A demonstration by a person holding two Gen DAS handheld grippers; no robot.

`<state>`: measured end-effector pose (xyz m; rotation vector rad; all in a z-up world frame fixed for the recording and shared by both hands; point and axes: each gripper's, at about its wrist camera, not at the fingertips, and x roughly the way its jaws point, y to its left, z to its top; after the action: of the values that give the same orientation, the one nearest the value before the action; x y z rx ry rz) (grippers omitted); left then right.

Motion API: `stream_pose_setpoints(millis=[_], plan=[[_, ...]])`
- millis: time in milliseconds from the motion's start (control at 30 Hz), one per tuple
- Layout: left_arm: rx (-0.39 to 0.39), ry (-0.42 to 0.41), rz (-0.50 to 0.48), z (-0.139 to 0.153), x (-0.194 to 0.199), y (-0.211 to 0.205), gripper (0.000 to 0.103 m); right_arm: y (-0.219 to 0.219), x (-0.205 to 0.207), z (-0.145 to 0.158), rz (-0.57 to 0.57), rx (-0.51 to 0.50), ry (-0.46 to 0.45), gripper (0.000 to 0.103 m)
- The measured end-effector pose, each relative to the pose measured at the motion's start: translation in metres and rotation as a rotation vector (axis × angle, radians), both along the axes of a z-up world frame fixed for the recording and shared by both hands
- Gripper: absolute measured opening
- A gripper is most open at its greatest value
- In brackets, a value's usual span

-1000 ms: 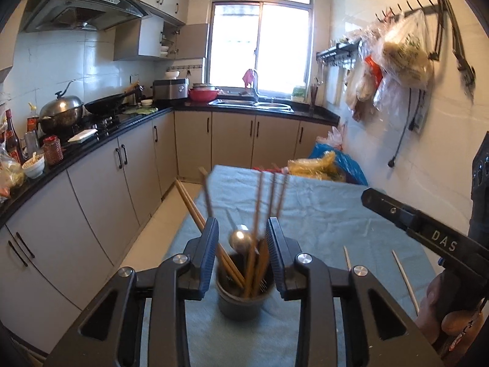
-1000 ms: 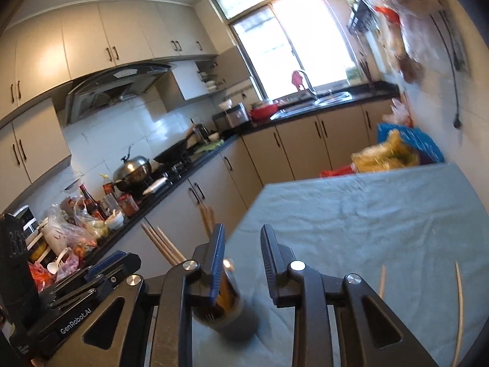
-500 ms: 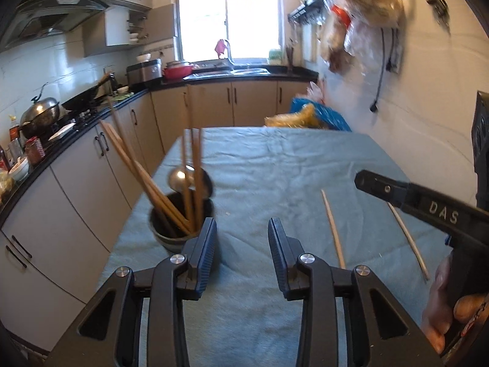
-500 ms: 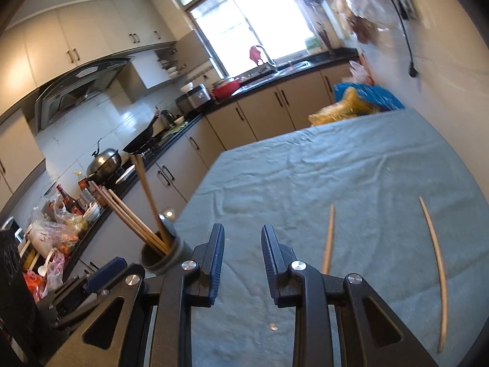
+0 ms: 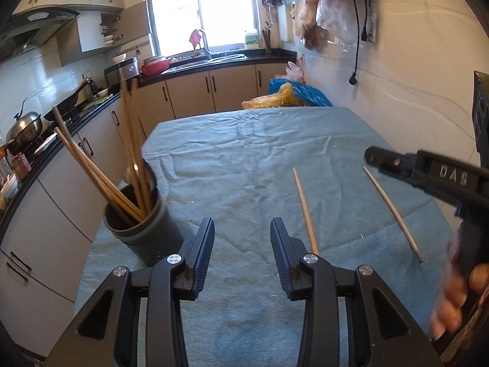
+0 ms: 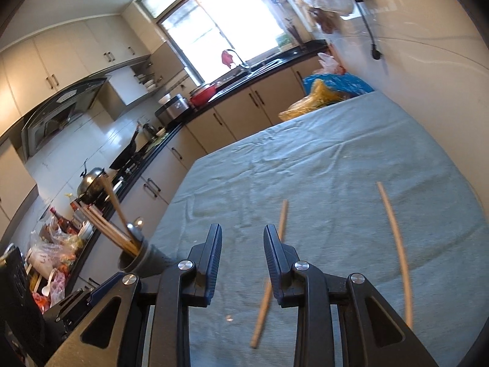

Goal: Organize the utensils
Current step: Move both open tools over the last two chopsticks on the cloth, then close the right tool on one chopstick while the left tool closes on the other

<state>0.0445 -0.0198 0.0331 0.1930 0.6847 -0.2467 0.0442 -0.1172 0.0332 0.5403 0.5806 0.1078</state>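
Note:
A dark grey utensil holder [image 5: 140, 229] stands at the left edge of the blue-clothed table [image 5: 244, 153], filled with wooden chopsticks [image 5: 131, 159] and a metal spoon. Two loose chopsticks lie on the cloth: the nearer one [image 5: 305, 211] just right of my left gripper [image 5: 241, 244], the farther one [image 5: 392, 214] under my right gripper [image 5: 376, 157]. In the right wrist view the nearer chopstick [image 6: 282, 223] runs behind the right finger of my right gripper [image 6: 241, 250], and the other chopstick [image 6: 395, 244] lies further right. Both grippers' jaws are opening, with nothing between them.
A kitchen counter [image 5: 61, 113] with a wok, kettle and bottles runs along the left, close to the table's edge. Yellow and blue bags [image 5: 290, 98] sit past the table's far end. A tiled wall [image 5: 412, 76] with hanging bags borders the right. A hand [image 5: 455, 290] holds the right gripper.
Both grippers swung right and sank toward the cloth. The holder slid from between the left fingers to the left of the view. The loose chopsticks came closer, and both jaws widened slightly.

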Motion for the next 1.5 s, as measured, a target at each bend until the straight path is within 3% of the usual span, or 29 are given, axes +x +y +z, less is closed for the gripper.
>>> stream_pose_setpoints(millis=[133, 367, 633, 767, 867, 967, 1167, 1367, 1500], plan=[[0.014, 0.043, -0.016, -0.007, 0.003, -0.006, 0.039, -0.031, 0.004, 0.001, -0.030, -0.014, 0.044, 0.031], [0.021, 0.147, -0.048, -0.023, 0.015, -0.012, 0.040, -0.100, 0.046, -0.014, -0.103, -0.088, 0.243, 0.031], [0.021, 0.237, -0.059, -0.036, 0.038, -0.021, 0.040, -0.111, 0.107, -0.062, -0.076, -0.207, 0.432, 0.030], [0.006, 0.272, -0.054, -0.037, 0.054, -0.022, 0.040, -0.106, 0.122, -0.078, -0.093, -0.300, 0.504, 0.020], [0.005, 0.288, -0.058, -0.036, 0.067, -0.027, 0.040, -0.107, 0.126, -0.089, -0.084, -0.335, 0.548, 0.007], [-0.012, 0.322, -0.071, -0.035, 0.086, -0.039, 0.040, -0.106, 0.126, -0.088, -0.056, -0.379, 0.540, 0.007], [-0.046, 0.449, -0.076, -0.049, 0.142, -0.076, 0.040, -0.115, 0.107, -0.073, -0.063, -0.266, 0.435, 0.006], [-0.017, 0.570, -0.042, -0.081, 0.192, -0.115, 0.040, -0.117, 0.079, -0.043, -0.049, -0.209, 0.315, 0.006], [0.018, 0.587, -0.024, -0.096, 0.209, -0.131, 0.040, -0.120, 0.064, -0.030, -0.038, -0.205, 0.270, 0.007]])
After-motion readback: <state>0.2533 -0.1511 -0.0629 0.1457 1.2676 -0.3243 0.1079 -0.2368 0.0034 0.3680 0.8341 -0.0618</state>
